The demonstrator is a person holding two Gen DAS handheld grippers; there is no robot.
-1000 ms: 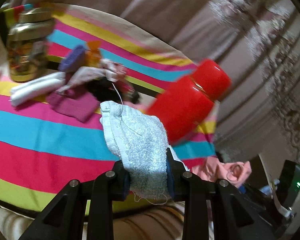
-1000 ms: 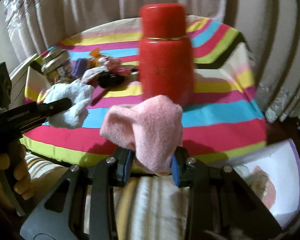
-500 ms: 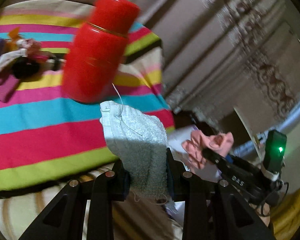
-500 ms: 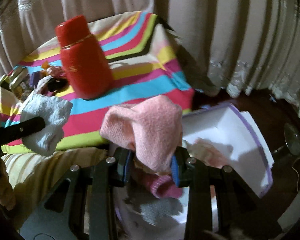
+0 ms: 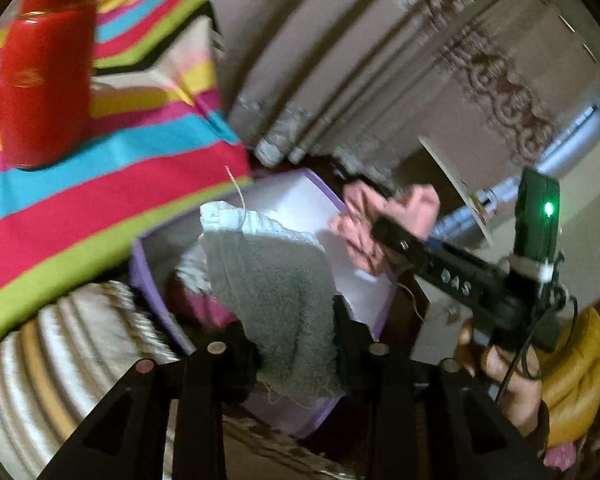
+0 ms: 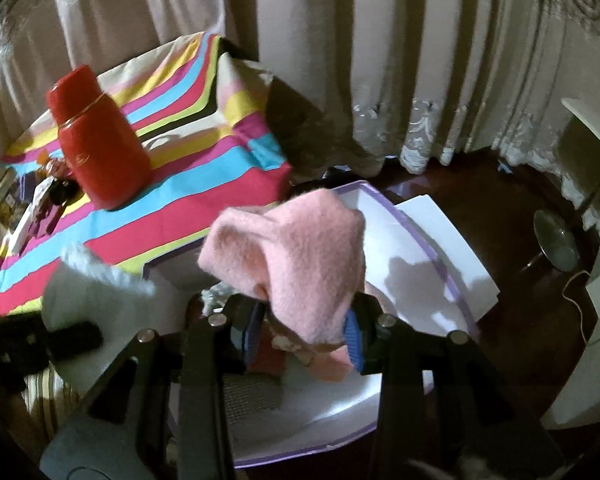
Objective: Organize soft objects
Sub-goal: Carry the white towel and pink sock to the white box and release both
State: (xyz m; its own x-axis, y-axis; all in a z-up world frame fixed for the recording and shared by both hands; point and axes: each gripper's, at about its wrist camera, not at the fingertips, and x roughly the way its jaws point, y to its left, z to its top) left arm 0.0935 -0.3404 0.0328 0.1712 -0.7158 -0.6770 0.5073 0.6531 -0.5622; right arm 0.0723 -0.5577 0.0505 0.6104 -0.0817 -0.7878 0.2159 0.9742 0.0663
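We have swung both cloths off the striped table (image 6: 188,216) to hang over the white box (image 6: 428,248), and with our left gripper (image 5: 296,344) easing open around the grey towel (image 5: 272,280) and our right gripper (image 6: 300,332) around the pink cloth (image 6: 300,252), both drops look imminent.

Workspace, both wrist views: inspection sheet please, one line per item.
Surface: striped tablecloth on the table.
Job's things: white towel and pink towel above the purple-rimmed white box; soft items already inside.
Clutter: red flask upright on the cloth; small items behind it.
Grippers: left gripper opening, white towel between its jaws; right gripper opening, pink towel between its jaws.
Cables: thin wire by the hand.
Surroundings: curtains, dark floor.
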